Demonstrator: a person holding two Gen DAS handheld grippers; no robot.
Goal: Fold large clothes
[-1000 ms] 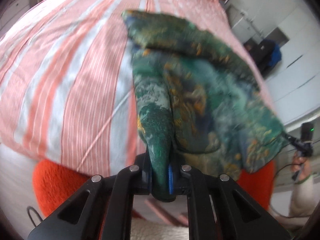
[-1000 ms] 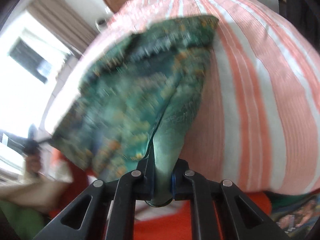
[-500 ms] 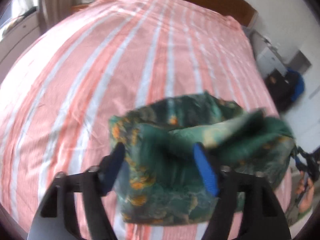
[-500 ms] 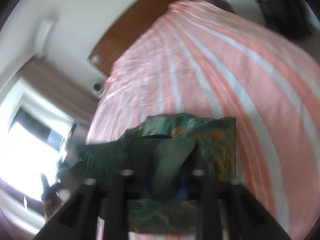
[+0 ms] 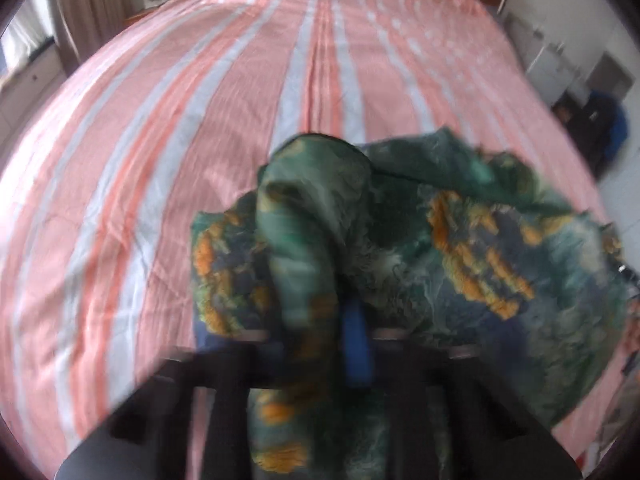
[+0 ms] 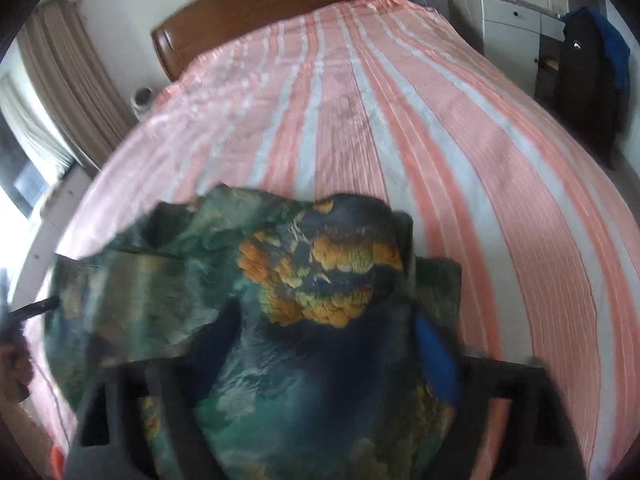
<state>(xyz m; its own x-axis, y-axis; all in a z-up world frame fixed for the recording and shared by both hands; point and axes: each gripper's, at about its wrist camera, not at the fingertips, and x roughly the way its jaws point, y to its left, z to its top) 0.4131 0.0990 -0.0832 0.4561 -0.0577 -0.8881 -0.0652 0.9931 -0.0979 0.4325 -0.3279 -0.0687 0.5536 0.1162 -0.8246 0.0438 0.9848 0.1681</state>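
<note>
A green garment with orange patches (image 5: 480, 248) lies bunched on the striped bed (image 5: 180, 128), near its front edge. My left gripper (image 5: 320, 320) is shut on a raised fold of it, which rises as a hump between the fingers beside the blue pad (image 5: 356, 340). In the right wrist view the same garment (image 6: 320, 276) fills the gap of my right gripper (image 6: 328, 344). Its jaws are closing but stand apart, with the cloth between them and the blue pad (image 6: 436, 360) showing. Both views are blurred by motion.
The pink and white striped sheet (image 6: 480, 140) runs back to a wooden headboard (image 6: 280, 4). A white cabinet (image 6: 508, 24) and a dark jacket (image 6: 584, 64) stand at the right. Curtains (image 6: 64, 80) hang at the left. A hand (image 6: 12, 364) shows at the left edge.
Both grippers moved forward over the bed with the garment, opened, and dropped it on the sheet. The left has shut again on a fold; the right jaws have narrowed.
</note>
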